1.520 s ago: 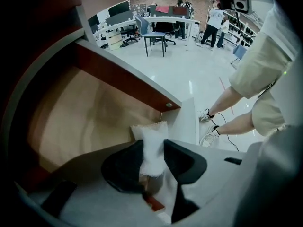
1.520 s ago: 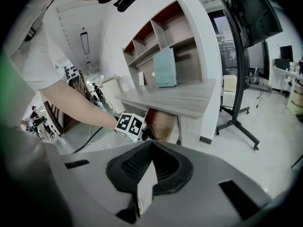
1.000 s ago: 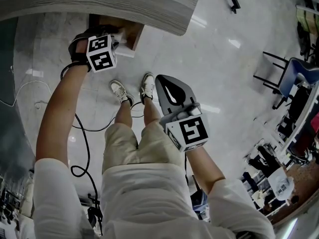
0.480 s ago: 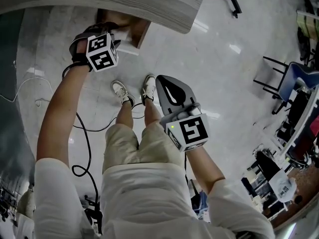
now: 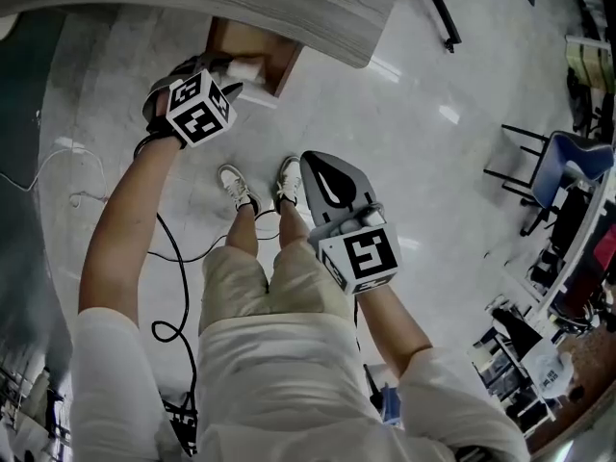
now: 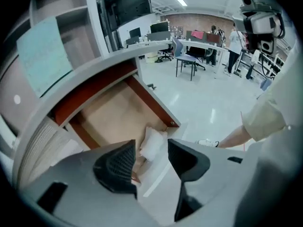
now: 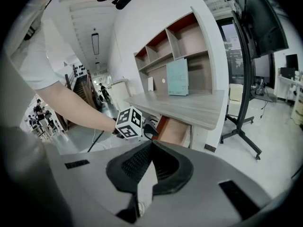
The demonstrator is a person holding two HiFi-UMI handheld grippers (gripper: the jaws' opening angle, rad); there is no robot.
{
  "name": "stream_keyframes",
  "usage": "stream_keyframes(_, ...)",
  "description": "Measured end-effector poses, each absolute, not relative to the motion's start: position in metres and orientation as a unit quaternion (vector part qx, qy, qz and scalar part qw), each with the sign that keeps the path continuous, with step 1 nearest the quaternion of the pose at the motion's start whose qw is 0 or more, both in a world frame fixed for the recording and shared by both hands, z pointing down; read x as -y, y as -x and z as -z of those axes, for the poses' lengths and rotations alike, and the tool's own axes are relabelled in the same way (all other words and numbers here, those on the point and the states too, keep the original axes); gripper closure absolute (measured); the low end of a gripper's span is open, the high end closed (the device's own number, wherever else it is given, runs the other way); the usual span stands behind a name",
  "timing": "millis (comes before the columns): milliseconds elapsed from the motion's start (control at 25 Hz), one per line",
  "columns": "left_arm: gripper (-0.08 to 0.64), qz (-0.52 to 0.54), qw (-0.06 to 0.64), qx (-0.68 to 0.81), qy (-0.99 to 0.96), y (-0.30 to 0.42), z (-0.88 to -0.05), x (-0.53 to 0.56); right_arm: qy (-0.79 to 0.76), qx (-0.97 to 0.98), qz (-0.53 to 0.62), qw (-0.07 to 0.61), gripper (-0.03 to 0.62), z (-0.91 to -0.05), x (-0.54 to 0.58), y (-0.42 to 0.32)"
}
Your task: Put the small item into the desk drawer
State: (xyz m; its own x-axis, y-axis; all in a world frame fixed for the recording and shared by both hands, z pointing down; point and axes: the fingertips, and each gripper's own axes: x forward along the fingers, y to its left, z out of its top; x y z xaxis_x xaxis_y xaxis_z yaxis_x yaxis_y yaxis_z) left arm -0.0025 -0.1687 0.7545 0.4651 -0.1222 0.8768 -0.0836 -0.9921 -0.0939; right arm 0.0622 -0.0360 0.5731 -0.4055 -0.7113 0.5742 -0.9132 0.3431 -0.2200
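Left gripper (image 5: 231, 69) has risen off the drawer (image 5: 262, 48) in head view, jaws just opened, w/ the small item (image 5: 248, 68) left inside at its front corner. Left gripper view: jaws wide apart, item below, untouched, so lift straight clear, no snagging. Right gripper view: right gripper (image 7: 151, 148) closed, empty; count 1 item, 1 drawer, 2 grippers.

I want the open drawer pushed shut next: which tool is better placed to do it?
Left. The left tool hangs right over the open drawer, its jaws just opened and empty, the white item lying inside. The right tool is shut, back from the desk.
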Motion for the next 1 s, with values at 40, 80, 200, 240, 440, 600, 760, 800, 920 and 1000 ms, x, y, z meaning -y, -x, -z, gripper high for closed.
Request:
stream_keyframes(40, 0.362, 0.508, 0.011, -0.069, 0.859, 0.006, -0.749, 0.166, -0.509, 0.798, -0.259, 0.193, 0.594, -0.569, 0.034, -0.059)
stream_keyframes(80, 0.362, 0.502, 0.004, -0.079, 0.861, 0.009, -0.744, 0.165, -0.507, 0.800, -0.256, 0.193, 0.594, -0.564, 0.032, -0.057)
stream_keyframes(200, 0.364, 0.485, -0.016, -0.112, 0.867, 0.020, -0.725, 0.162, -0.505, 0.805, -0.245, 0.194, 0.594, -0.548, 0.030, -0.051)
stream_keyframes(240, 0.364, 0.480, -0.023, -0.121, 0.869, 0.025, -0.719, 0.160, -0.504, 0.807, -0.242, 0.192, 0.594, -0.542, 0.030, -0.048)
stream_keyframes(440, 0.387, 0.454, -0.066, -0.173, 0.872, 0.051, -0.688, 0.152, -0.500, 0.816, -0.241, 0.165, 0.594, -0.502, 0.032, -0.036)
stream_keyframes(600, 0.468, 0.446, -0.100, -0.210, 0.864, 0.074, -0.670, 0.143, -0.487, 0.828, -0.231, 0.153, 0.594, -0.473, 0.033, -0.022)
stream_keyframes(760, 0.535, 0.438, -0.119, -0.241, 0.858, 0.088, -0.647, 0.137, -0.472, 0.842, -0.214, 0.150, 0.594, -0.450, 0.035, -0.016)
stream_keyframes(800, 0.541, 0.432, -0.123, -0.249, 0.858, 0.090, -0.640, 0.137, -0.470, 0.845, -0.210, 0.148, 0.594, -0.444, 0.036, -0.016)
stream_keyframes(920, 0.554, 0.406, -0.142, -0.281, 0.858, 0.094, -0.612, 0.139, -0.460, 0.852, -0.205, 0.143, 0.594, -0.427, 0.041, -0.016)
stream_keyframes(1000, 0.554, 0.390, -0.152, -0.301, 0.857, 0.097, -0.589, 0.137, -0.455, 0.855, -0.206, 0.140, 0.595, -0.416, 0.042, -0.019)
